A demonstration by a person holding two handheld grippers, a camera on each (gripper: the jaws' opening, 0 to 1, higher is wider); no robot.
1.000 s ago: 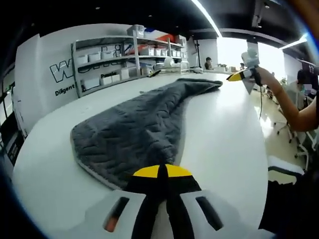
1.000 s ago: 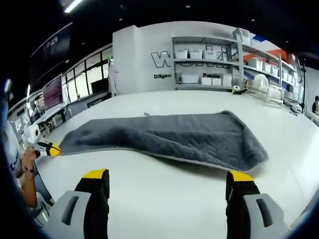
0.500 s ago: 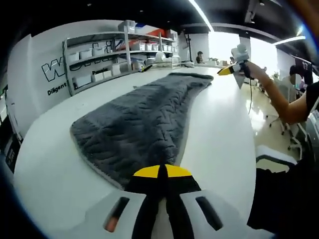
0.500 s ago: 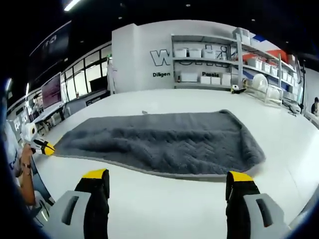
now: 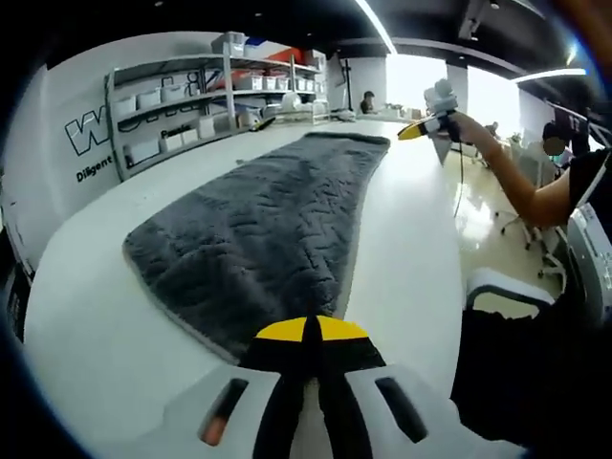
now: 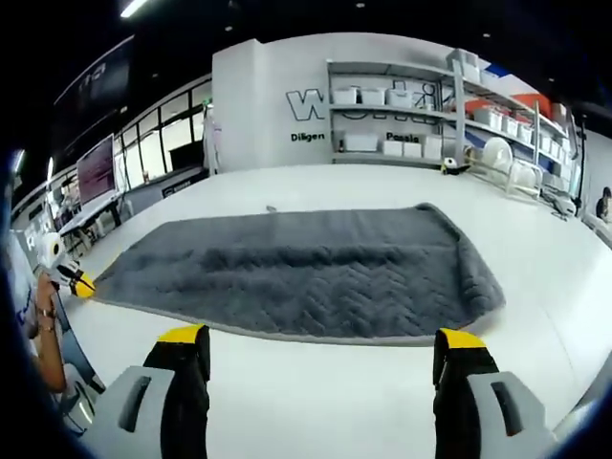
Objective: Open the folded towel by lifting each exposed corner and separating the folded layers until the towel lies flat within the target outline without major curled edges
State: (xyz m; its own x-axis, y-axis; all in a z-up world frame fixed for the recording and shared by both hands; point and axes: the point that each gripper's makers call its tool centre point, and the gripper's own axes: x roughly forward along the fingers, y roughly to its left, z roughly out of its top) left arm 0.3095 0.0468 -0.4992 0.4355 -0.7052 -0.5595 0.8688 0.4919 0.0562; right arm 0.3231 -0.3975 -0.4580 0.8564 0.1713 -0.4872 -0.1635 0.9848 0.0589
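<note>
A grey towel [image 6: 296, 273] lies spread, nearly flat, across the white table [image 6: 316, 411]. The left gripper [image 5: 311, 330], jaws closed, sits at the towel's near edge, apparently pinching it; the right gripper [image 6: 320, 349] hovers wide open and empty. Next, likely, smoothing the edges.

Wall lettering [image 6: 308, 103] cut by shelving [image 6: 402, 120]; bin contents too small to tell; towel [image 5: 258, 239] near corner behind left tool [image 5: 312, 330]

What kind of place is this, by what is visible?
Probably a lab or workshop: shelving holding white bins, a big white table with a grey towel, and lettering on the wall.
</note>
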